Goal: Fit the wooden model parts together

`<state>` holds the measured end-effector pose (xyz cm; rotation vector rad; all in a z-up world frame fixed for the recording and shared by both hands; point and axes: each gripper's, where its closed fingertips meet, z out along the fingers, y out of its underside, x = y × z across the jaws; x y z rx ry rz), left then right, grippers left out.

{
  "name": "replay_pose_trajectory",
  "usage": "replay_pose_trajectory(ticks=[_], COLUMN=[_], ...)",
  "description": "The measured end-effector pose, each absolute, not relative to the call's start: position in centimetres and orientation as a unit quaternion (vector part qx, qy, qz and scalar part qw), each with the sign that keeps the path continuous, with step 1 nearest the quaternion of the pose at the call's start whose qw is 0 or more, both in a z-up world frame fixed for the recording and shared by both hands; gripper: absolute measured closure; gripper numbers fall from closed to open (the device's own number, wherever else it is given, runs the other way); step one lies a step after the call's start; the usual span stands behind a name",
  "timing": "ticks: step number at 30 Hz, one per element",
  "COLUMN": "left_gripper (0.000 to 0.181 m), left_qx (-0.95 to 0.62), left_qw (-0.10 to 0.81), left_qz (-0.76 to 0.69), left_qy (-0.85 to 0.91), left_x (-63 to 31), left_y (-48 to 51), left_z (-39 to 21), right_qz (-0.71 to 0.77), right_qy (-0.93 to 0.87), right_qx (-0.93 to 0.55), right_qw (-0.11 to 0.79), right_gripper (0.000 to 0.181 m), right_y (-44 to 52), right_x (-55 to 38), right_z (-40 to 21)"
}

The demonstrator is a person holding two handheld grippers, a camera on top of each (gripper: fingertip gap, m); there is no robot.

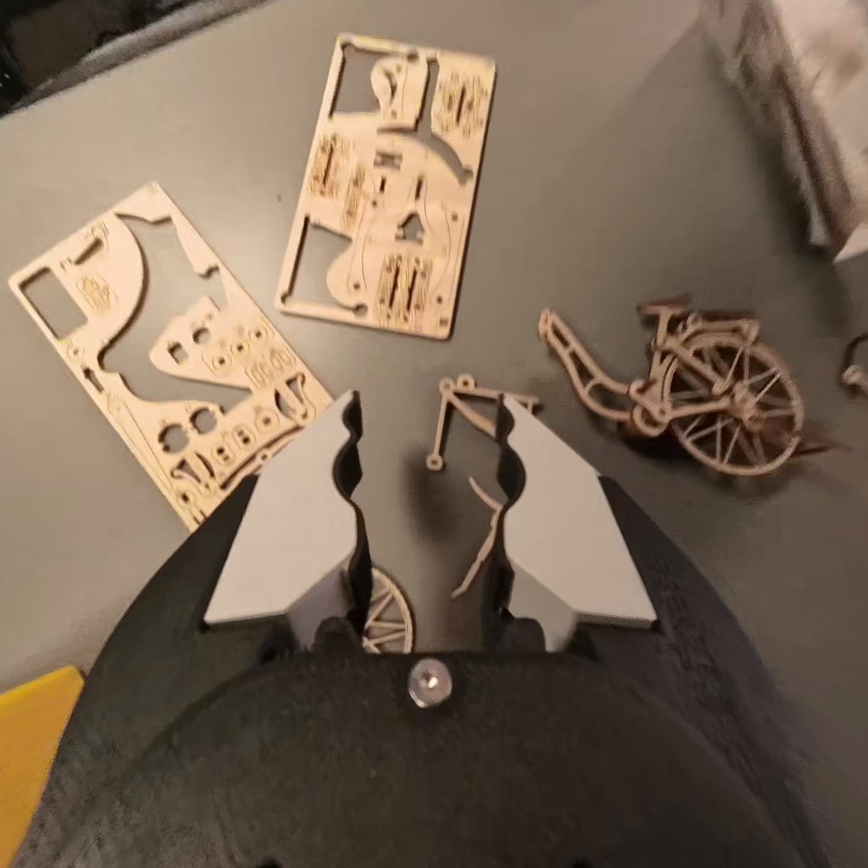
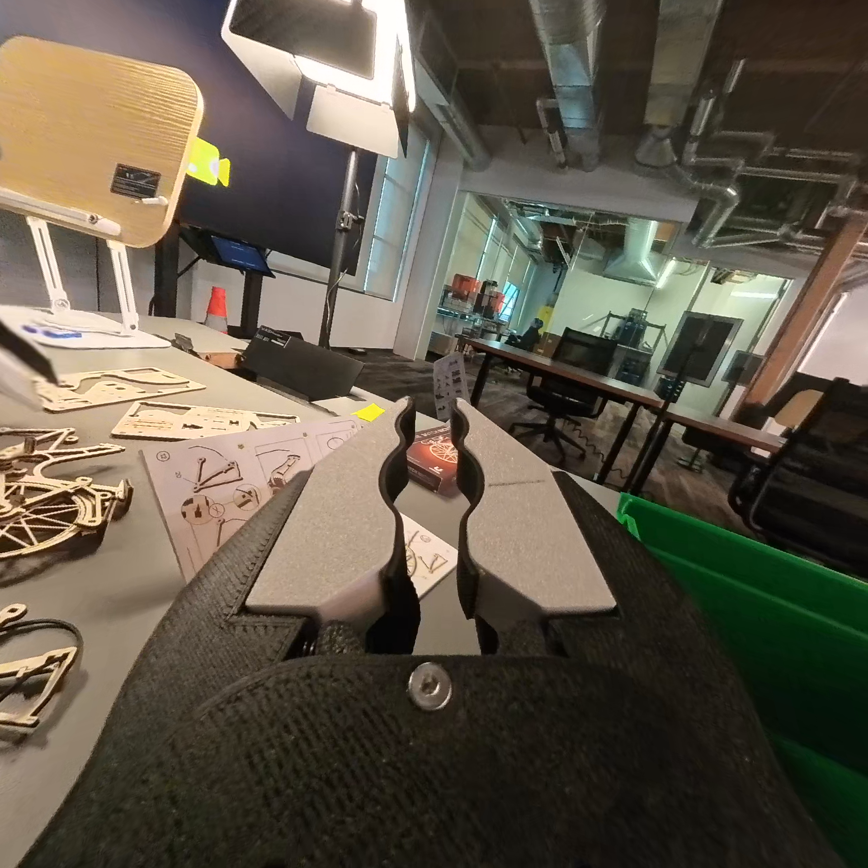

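Fingers of the left gripper (image 1: 430, 413) stand spread with nothing between them, hovering above the grey table (image 1: 587, 188). Fingers of the right gripper (image 2: 434, 413) are parted by a narrow gap, also empty, aimed across the table's far edge toward the room.

Largest first. Two pale laser-cut plywood sheets lie flat side by side: one (image 1: 159, 357) toward the left edge, the other (image 1: 390, 183) farther in. Both show many vacant cut-outs, so plenty of parts are already punched free; some remain seated.

White folded instruction sheet (image 2: 244, 469) lies in front of the right gripper, a small dark red box (image 2: 434, 462) just past it near the far edge.

Partly built wooden bicycle frame with spoked rear wheel (image 1: 704, 404) lies on its side right of the left gripper. Rear wheel, seat and curved down-tube look joined; no front wheel or fork is fitted.

Loose spoked wooden wheel (image 1: 390, 620) sits mostly hidden under the left gripper's base. Thin triangular strut piece (image 1: 451, 413) lies loose between the fingertips and the sheets. Slim curved wooden sliver (image 1: 484, 540) lies beside the right-hand finger; touching or not, cannot tell.

Judgement: roughly the middle of the build. Rear half is done; front wheel, struts and the remaining sheet parts are left.
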<state>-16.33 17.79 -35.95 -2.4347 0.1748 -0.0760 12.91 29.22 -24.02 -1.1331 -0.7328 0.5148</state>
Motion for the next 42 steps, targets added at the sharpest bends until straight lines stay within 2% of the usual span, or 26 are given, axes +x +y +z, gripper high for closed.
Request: replay_pose_trajectory(ticks=[3, 8, 10, 11, 17, 22, 25, 27, 30, 32, 39, 41, 42], left_gripper=[0.139, 0.147, 0.164, 0.178, 0.18, 0.18, 0.18, 0.18, 0.18, 0.18, 0.18, 0.18, 0.18], left_qx=[-0.94, -0.949, -0.957, -0.961, -0.957, -0.914, -0.844, -0.787, -0.723, -0.7, -0.647, -0.643, -0.64], left_qw=[0.332, 0.308, 0.287, 0.276, 0.274, 0.394, 0.519, 0.588, 0.641, 0.651, 0.656, 0.659, 0.666], left_qz=[-0.018, -0.053, -0.032, -0.02, -0.008, 0.004, -0.004, 0.003, 0.025, 0.045, 0.151, 0.166, 0.169], left_qy=[0.075, 0.042, 0.022, 0.026, 0.092, 0.092, 0.138, 0.186, 0.257, 0.292, 0.359, 0.353, 0.344], left_x=[-16.3, -16.5, -17.2, -17.4, -16.0, -15.3, -11.8, -8.5, -3.6, -1.4, 2.0, 2.4, 2.4], left_y=[16.2, 16.5, 16.6, 16.6, 16.6, 16.9, 16.9, 16.4, 15.4, 14.9, 13.5, 13.4, 13.3], left_z=[-37.5, -38.7, -38.8, -38.9, -38.9, -36.0, -31.1, -28.0, -25.5, -25.0, -25.1, -25.1, -25.0], right_qz=[0.242, 0.251, 0.251, 0.253, 0.265, 0.299, 0.408, 0.497, 0.615, 0.634, 0.614, 0.621, 0.612], right_qy=[-0.342, -0.339, -0.34, -0.34, -0.347, -0.358, -0.394, -0.413, -0.44, -0.463, -0.505, -0.518, -0.521], right_qx=[-0.515, -0.52, -0.52, -0.521, -0.524, -0.512, -0.502, -0.514, -0.519, -0.521, -0.531, -0.522, -0.529], right_qw=[0.748, 0.742, 0.742, 0.741, 0.731, 0.721, 0.653, 0.564, 0.399, 0.336, 0.293, 0.271, 0.273], right_gripper=[0.169, 0.169, 0.169, 0.169, 0.168, 0.167, 0.164, 0.158, 0.149, 0.153, 0.158, 0.181, 0.181], right_y=[28.9, 29.0, 29.0, 29.0, 28.7, 27.5, 24.6, 22.1, 17.8, 15.7, 13.6, 12.7, 12.8], right_x=[12.6, 12.5, 12.5, 12.4, 12.0, 11.6, 9.3, 7.3, 5.1, 4.5, 3.7, 3.9, 3.9], right_z=[-24.0, -24.1, -24.2, -24.2, -24.3, -23.6, -22.8, -22.6, -22.8, -23.5, -25.1, -25.2, -25.3])
